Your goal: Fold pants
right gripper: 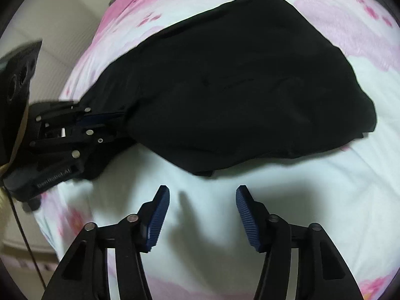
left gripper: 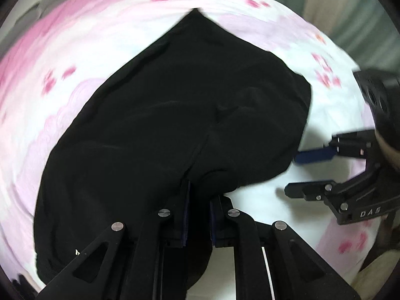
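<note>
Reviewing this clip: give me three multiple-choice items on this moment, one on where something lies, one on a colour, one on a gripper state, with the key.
1. Where do the pants lie?
A. On a pink and white floral bedsheet
B. On a bare wooden floor
C. Over a chair back

2. What colour are the pads on the right gripper?
A. Red
B. Blue
C. Yellow

3. How does the left gripper stand?
A. Wide open above the sheet
B. Out of sight in both views
C. Shut on the pants

Key: 1 A, the dark cloth is spread on the flowered sheet. 2 B, ribbed blue pads line both fingers. 3 C, black fabric is bunched between its closed fingers.
</note>
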A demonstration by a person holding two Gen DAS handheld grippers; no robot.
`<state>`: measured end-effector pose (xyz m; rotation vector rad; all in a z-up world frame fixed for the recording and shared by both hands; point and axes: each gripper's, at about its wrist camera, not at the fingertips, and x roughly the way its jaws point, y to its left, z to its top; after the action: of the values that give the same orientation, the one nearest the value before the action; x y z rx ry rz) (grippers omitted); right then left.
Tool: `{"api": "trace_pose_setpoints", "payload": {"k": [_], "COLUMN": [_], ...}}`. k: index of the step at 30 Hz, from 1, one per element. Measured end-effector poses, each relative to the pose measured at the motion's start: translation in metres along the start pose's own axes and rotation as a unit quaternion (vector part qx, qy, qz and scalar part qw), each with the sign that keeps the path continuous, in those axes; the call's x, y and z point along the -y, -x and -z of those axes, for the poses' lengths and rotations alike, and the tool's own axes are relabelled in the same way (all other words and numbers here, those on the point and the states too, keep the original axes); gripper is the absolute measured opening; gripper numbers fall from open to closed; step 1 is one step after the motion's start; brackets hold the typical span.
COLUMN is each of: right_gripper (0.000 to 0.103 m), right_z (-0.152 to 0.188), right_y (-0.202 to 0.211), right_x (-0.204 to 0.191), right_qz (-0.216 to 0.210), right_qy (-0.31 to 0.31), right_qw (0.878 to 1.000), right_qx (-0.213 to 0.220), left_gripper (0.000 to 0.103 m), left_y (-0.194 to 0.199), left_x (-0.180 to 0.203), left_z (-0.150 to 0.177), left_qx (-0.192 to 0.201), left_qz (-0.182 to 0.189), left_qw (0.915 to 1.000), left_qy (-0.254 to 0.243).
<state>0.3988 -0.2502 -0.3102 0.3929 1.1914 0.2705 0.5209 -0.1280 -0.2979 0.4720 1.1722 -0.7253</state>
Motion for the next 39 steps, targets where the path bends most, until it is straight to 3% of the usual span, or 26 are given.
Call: {"api": "trace_pose_setpoints", "payload": {"k": [7, 11, 13, 15, 20, 25, 31, 32, 33, 34, 36, 39], "right_gripper": [0.056, 0.055, 0.050, 0.044, 0.044, 0.044, 0.044, 0.038, 0.022, 0.016, 0.009, 0.006], "right_z": [-0.020, -0.029, -0.032, -0.031, -0.038, -0.058, -0.055, -0.056, -0.057, -0.059, -0.062, -0.064], "right_y": [-0.003, -0.018, -0.024, -0.019, 0.013, 0.002, -0.026, -0.027, -0.026, -0.021, -0.015, 0.005], "right_x": [-0.011, -0.027, -0.030, -0.033, -0.044, -0.040, -0.027, -0.025, -0.025, -0.025, -0.031, -0.036], "right_qz": [-0.048, -0.043, -0.025, -0.019, -0.001, 0.004, -0.003, -0.001, -0.002, -0.008, -0.013, -0.007], "right_qy": [-0.008, 0.013, 0.018, 0.016, 0.031, 0.034, -0.003, -0.011, -0.016, -0.021, -0.014, 0.006], "right_qw": [0.999, 0.999, 0.999, 1.000, 0.997, 0.998, 1.000, 1.000, 1.000, 0.999, 0.999, 0.999], "right_qx": [0.004, -0.009, -0.008, 0.006, 0.069, 0.057, 0.017, 0.016, 0.019, 0.027, 0.036, 0.043], "left_gripper": [0.015, 0.015, 0.015, 0.015, 0.015, 0.015, 0.015, 0.015, 0.016, 0.016, 0.015, 0.016], "left_y": [-0.009, -0.007, -0.007, -0.005, -0.005, -0.009, -0.008, -0.008, -0.008, -0.008, -0.007, -0.003], "left_x": [-0.017, -0.016, -0.016, -0.018, -0.024, -0.026, -0.028, -0.028, -0.028, -0.028, -0.027, -0.018], "left_z": [0.002, 0.000, 0.000, -0.001, 0.002, 0.002, 0.006, 0.007, 0.007, 0.007, 0.006, 0.006], "left_qx": [-0.002, 0.001, 0.002, 0.004, 0.005, 0.004, 0.004, 0.004, 0.004, 0.003, 0.002, -0.003], "left_qz": [0.014, 0.011, 0.013, 0.018, 0.022, 0.024, 0.023, 0.021, 0.021, 0.021, 0.023, 0.035], "left_qw": [0.9995, 0.9998, 0.9998, 0.9997, 0.9995, 0.9994, 0.9993, 0.9993, 0.9993, 0.9992, 0.9990, 0.9987], "left_qy": [0.028, 0.016, 0.016, 0.018, 0.020, 0.026, 0.029, 0.029, 0.031, 0.034, 0.038, 0.036]}}
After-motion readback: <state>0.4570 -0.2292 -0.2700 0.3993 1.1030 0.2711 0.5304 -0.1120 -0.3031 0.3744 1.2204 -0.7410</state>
